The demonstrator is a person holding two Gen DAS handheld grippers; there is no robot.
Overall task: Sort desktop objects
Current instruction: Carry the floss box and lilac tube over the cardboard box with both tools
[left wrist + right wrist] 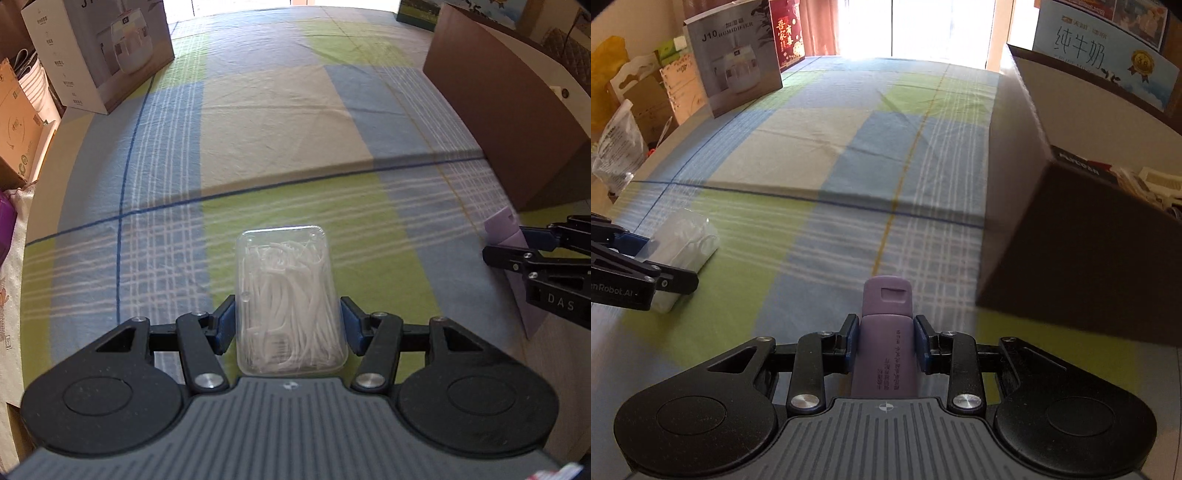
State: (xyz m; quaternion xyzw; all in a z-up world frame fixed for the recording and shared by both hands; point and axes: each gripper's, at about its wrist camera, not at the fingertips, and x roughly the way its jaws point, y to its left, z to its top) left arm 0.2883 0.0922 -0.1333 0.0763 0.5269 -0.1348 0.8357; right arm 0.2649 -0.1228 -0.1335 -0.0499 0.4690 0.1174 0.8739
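Observation:
A clear plastic box of white floss picks (290,299) lies lengthwise between my left gripper's blue pads, and the left gripper (288,323) is shut on its sides. The same box (685,245) shows at the left of the right wrist view, with the left gripper (646,266) around it. A purple tube with a flip cap (886,332) points away from me, and my right gripper (886,341) is shut on its body. In the left wrist view the right gripper (517,243) and the purple tube (504,225) appear at the right edge.
A dark brown cardboard box (1071,221), open at the top with items inside, stands to the right on the checked tablecloth (849,166). A white humidifier carton (738,62) stands at the far left. Bags and cartons (624,122) crowd the left table edge.

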